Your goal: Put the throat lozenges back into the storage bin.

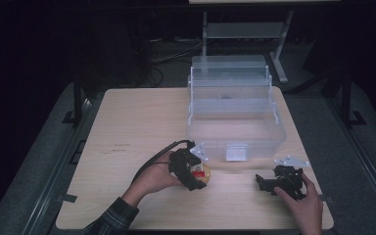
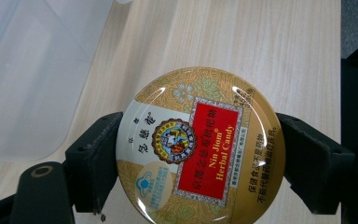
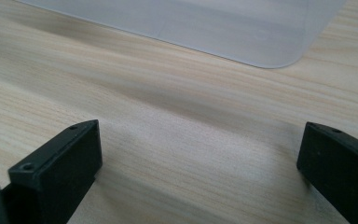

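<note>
A round gold candy tin (image 2: 200, 147) with a red "Nin Jiom Herbal Candy" label sits between the two black jaws of my left gripper (image 2: 199, 161), which is shut on it from both sides. In the high view the left gripper (image 1: 194, 171) holds the tin (image 1: 201, 172) just above the table, in front of the clear plastic box (image 1: 235, 125). My right gripper (image 1: 263, 182) rests low on the table at the front right, held by a hand. In the right gripper view the right gripper (image 3: 198, 163) is open, with bare wood between its jaws.
The clear box has a raised tiered lid (image 1: 229, 73) at its back and a front latch (image 1: 236, 152). The wooden table (image 1: 127, 127) spreads wide to the left. A metal stand (image 1: 247, 29) and cables lie on the dark floor beyond.
</note>
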{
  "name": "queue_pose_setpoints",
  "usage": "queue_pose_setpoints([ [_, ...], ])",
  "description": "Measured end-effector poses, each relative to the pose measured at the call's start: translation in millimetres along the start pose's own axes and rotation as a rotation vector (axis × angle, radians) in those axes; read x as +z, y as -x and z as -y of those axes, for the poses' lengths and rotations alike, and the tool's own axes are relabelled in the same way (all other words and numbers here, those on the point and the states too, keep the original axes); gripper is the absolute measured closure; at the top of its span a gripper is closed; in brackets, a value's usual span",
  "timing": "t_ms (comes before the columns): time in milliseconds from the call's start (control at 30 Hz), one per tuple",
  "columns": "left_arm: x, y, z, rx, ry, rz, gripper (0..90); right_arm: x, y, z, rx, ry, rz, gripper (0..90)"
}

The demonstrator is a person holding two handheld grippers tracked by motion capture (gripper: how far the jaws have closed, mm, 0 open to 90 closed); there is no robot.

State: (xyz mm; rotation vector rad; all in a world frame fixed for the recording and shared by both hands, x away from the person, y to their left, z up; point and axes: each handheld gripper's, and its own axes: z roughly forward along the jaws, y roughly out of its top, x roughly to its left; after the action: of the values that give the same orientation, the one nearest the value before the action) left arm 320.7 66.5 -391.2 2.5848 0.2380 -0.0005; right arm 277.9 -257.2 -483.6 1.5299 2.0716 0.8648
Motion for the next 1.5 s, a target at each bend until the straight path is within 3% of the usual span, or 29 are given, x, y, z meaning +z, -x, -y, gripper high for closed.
queue_pose_setpoints([
  [633, -17.7, -11.7, -9.5, -0.005, 0.032, -0.011, 19.6, -0.2, 0.0, 0.0, 0.000, 0.000, -0.001, 0.0],
  [1100, -31.0, -22.4, -20.4, 0.007, 0.029, -0.026, 19.7, -0.2, 0.0, 0.0, -0.001, 0.001, 0.000, 0.0],
  [1500, -37.4, -32.6, -26.9, -0.011, 0.038, -0.036, 19.6, -0.2, 0.0, 0.0, -0.001, 0.000, -0.001, 0.0],
])
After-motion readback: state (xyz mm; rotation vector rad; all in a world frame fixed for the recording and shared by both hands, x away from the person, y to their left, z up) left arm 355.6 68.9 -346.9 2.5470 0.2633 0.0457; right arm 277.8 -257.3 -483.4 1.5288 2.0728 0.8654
